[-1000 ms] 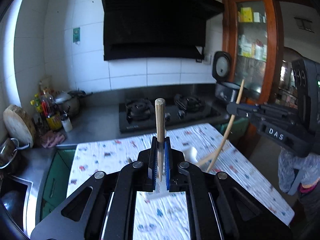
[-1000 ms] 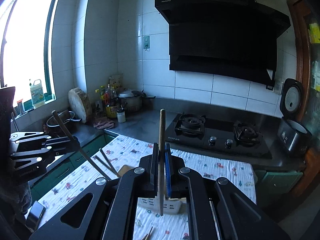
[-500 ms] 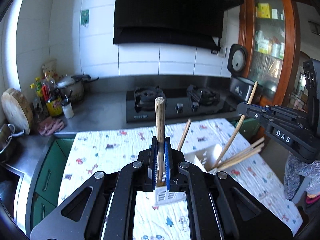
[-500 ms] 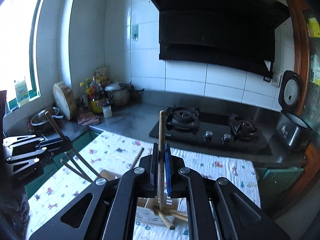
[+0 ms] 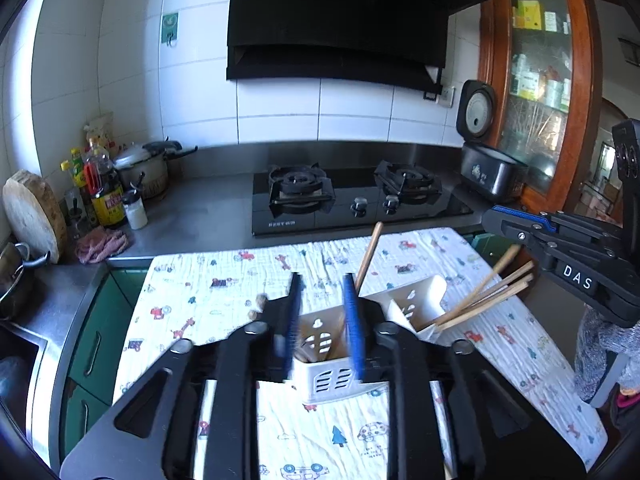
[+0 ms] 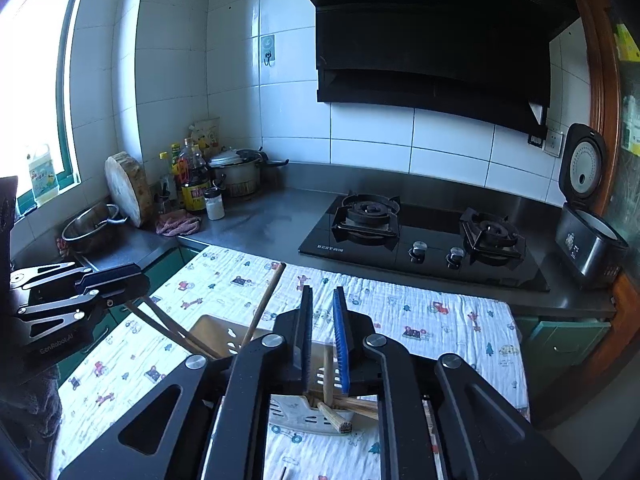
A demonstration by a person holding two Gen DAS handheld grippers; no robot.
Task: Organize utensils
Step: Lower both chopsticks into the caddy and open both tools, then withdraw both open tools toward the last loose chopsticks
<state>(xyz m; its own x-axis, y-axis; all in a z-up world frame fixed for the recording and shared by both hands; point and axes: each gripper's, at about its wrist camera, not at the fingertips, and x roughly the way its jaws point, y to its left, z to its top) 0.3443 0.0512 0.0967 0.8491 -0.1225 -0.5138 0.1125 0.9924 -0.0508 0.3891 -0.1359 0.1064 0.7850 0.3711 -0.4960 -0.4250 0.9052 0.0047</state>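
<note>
Two white slotted utensil holders stand side by side on the patterned cloth. My left gripper (image 5: 322, 308) is open and empty above the near holder (image 5: 332, 364), which has wooden chopsticks (image 5: 368, 254) leaning in it. My right gripper (image 6: 323, 334) is open above the other holder (image 6: 316, 408), where several chopsticks (image 6: 334, 408) lean. That holder (image 5: 416, 304) with its chopsticks (image 5: 486, 296) shows at right in the left wrist view. The left gripper (image 6: 108, 284) shows at the left edge of the right wrist view, beside chopsticks (image 6: 262, 304) in its holder (image 6: 224, 334).
The cloth-covered table (image 5: 224, 292) meets a steel counter with a black gas stove (image 5: 352, 200). Bottles (image 5: 104, 196), a pot and a round chopping board (image 5: 34, 216) stand at the left. A rice cooker (image 5: 486, 160) sits at the right, next to a wooden cabinet.
Both grippers opened and let go of their chopsticks, which dropped into the holders. Both grippers have tilted down toward the holders.
</note>
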